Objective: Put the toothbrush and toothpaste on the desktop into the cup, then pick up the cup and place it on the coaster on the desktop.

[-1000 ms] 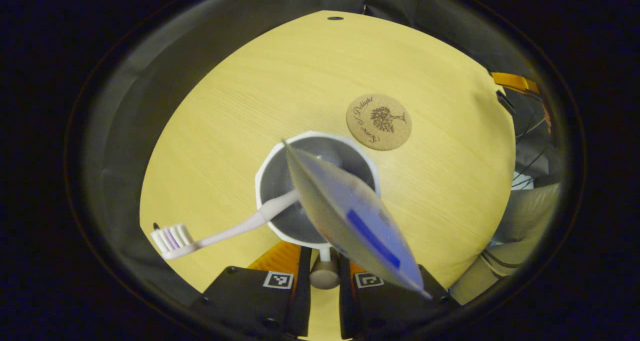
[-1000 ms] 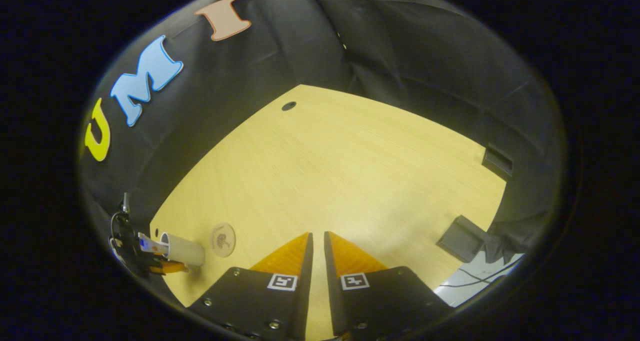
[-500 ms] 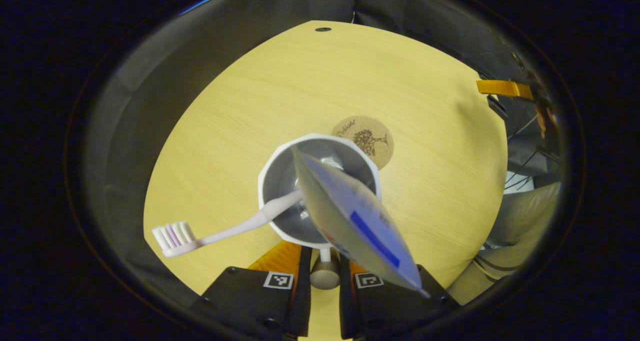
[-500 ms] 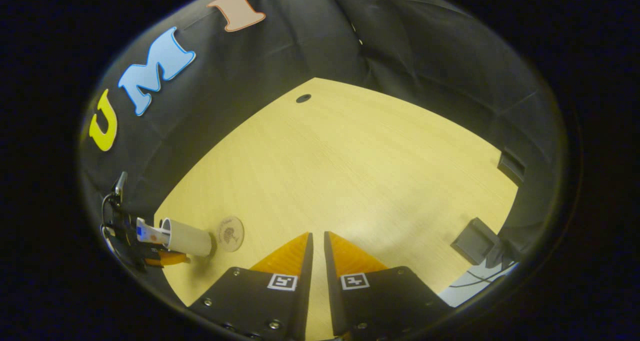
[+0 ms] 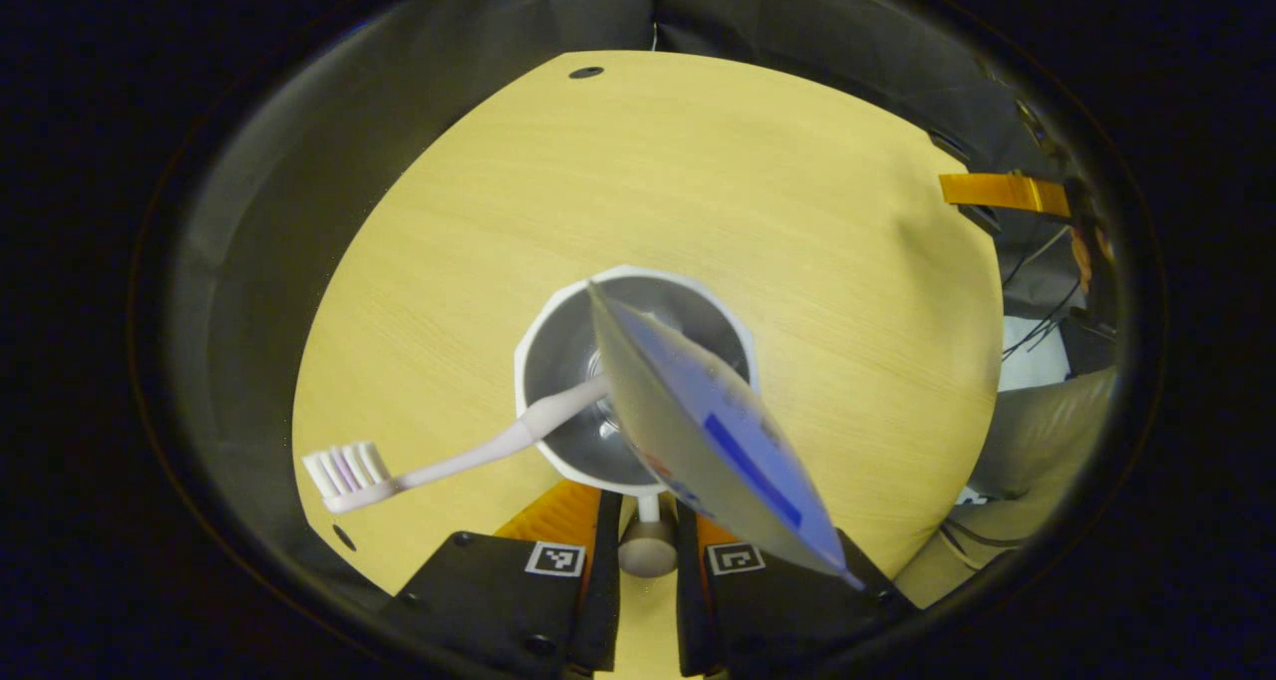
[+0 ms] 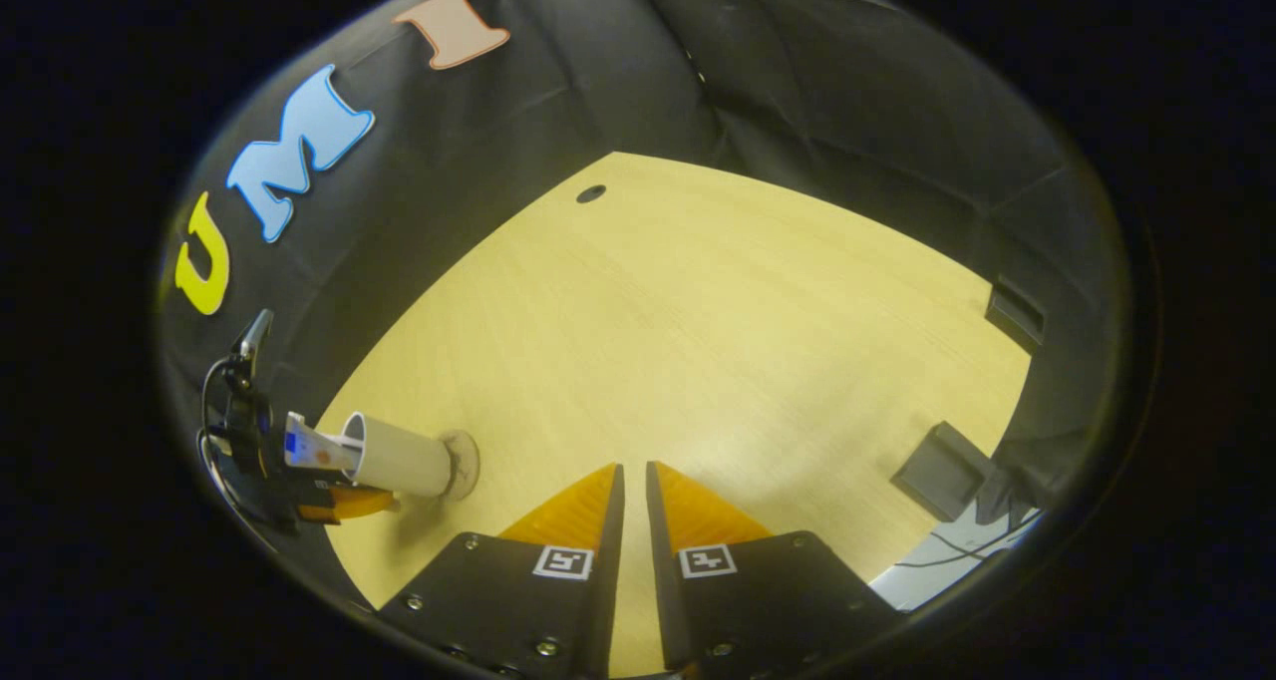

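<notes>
A white cup [image 5: 558,361] sits at the centre of the left gripper view, seen from above. A white toothbrush [image 5: 439,466] leans out of it to the left, and a blue and white toothpaste tube [image 5: 713,441] leans out toward me. My left gripper [image 5: 643,525] is shut on the cup's handle. In the right gripper view the cup [image 6: 399,458] is at the far left with the left gripper [image 6: 334,504] behind it. Its base is over the cork coaster [image 6: 465,464]; contact cannot be told. My right gripper [image 6: 630,481] is shut and holds nothing, hovering over the desktop [image 6: 698,341].
A black box [image 6: 937,471] lies near the desk's right edge, with cables [image 6: 957,550] past it. Another dark block [image 6: 1012,311] is at the right wall. A small hole [image 6: 590,193] marks the far corner. The right gripper's orange finger [image 5: 1002,191] shows at the right.
My left gripper carried the cup forward onto the spot of the coaster, which the cup now covers in the left gripper view. The right gripper has hardly moved.
</notes>
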`<action>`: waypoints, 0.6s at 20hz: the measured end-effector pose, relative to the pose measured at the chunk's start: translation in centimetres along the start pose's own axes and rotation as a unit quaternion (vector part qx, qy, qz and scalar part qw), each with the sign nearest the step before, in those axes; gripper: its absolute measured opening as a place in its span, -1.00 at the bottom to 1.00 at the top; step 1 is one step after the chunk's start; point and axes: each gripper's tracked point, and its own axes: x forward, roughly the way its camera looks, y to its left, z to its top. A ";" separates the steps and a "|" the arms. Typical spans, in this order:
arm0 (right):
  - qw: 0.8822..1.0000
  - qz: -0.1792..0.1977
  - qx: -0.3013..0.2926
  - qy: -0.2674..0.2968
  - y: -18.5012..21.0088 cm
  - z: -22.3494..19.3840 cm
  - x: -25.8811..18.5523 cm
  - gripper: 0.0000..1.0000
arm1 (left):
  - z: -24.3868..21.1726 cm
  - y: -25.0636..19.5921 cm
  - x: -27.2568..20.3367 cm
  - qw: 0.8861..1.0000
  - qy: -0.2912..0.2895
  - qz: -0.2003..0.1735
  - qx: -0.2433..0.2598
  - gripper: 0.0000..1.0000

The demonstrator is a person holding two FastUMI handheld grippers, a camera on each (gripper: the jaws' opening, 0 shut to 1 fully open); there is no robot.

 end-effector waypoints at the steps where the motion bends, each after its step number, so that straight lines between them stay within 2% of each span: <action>1: 1.000 -0.002 0.003 -0.001 -0.2 0.1 0.0 -0.65 | 0.2 0.2 0.1 1.000 0.001 -0.001 0.003 -0.39; 8: 1.000 -0.007 0.020 0.005 -1.2 0.1 0.4 -0.65 | -0.8 3.6 -1.6 1.000 0.015 0.002 0.011 -0.39; 9: 1.000 -0.006 0.021 0.009 -1.1 0.0 0.5 -0.65 | -0.5 3.0 -1.6 1.000 0.015 0.006 0.015 -0.47; 12: 1.000 0.002 0.020 0.015 -0.6 -0.3 0.9 -0.65 | 0.0 1.6 -1.3 1.000 0.013 0.016 0.021 -0.41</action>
